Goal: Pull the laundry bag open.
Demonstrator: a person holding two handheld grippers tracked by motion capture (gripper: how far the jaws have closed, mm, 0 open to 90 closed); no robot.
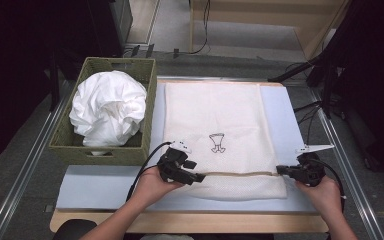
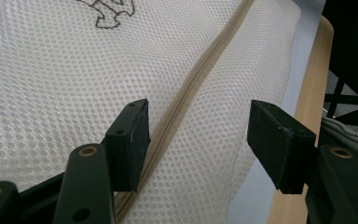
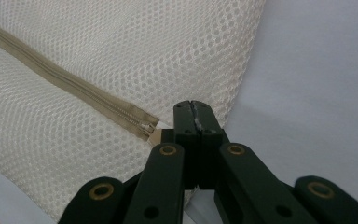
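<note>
A cream mesh laundry bag [image 1: 212, 115] lies flat on a pale blue mat [image 1: 100, 182], with a small dark emblem [image 1: 217, 142] near its middle. A tan zipper [image 1: 240, 174] runs across its near end. My left gripper [image 1: 195, 172] is at the zipper's left part. In the left gripper view it [image 2: 196, 135] is open, and the zipper [image 2: 200, 79] runs between the pads just right of the left one. My right gripper [image 1: 281, 170] is at the bag's right edge. Its jaws [image 3: 196, 109] are shut on the mesh edge beside the zipper slider [image 3: 145, 127].
A green woven basket [image 1: 105, 150] holding a bundle of white cloth [image 1: 107, 107] stands left of the bag, touching the mat. The table's wooden front edge [image 1: 190, 220] lies near the person's forearms. Dark stands and cables [image 1: 320, 107] are off the right side.
</note>
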